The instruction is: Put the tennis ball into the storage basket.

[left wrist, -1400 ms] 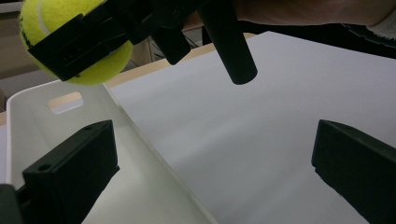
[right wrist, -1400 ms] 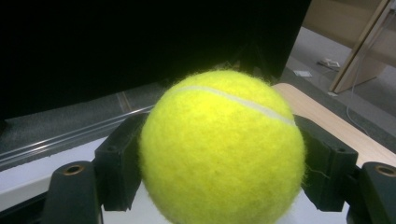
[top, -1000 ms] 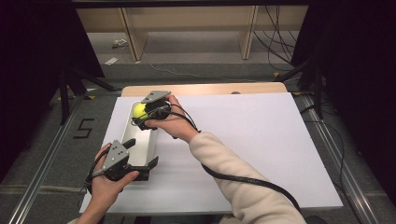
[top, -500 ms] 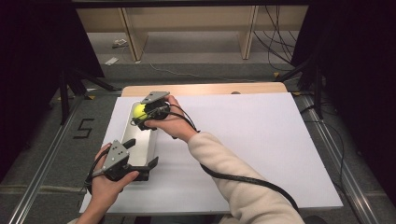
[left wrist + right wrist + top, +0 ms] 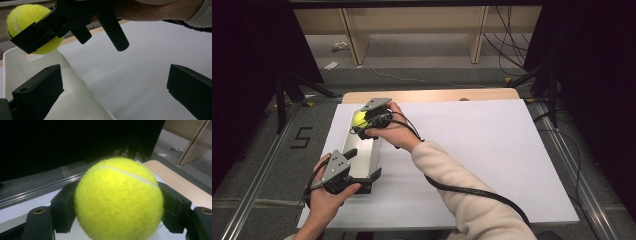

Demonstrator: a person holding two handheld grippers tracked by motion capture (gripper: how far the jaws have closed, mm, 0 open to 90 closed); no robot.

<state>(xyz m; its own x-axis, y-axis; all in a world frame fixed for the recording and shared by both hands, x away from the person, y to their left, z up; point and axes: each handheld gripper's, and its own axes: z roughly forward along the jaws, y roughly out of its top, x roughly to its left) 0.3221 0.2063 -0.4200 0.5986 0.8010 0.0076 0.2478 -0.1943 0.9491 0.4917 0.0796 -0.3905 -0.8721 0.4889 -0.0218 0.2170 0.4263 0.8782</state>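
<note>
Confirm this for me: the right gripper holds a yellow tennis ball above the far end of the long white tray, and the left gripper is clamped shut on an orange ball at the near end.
One part is wrong. The left gripper holds no ball; its jaws stand open around the near end of the white tray, as the left gripper view shows. The right gripper does hold the yellow tennis ball above the tray's far end.

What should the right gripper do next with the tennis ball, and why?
Probably lower it a little and open. The right gripper is shut on the tennis ball, held above the far end of the white tray, while the left gripper straddles the near end wall.
</note>
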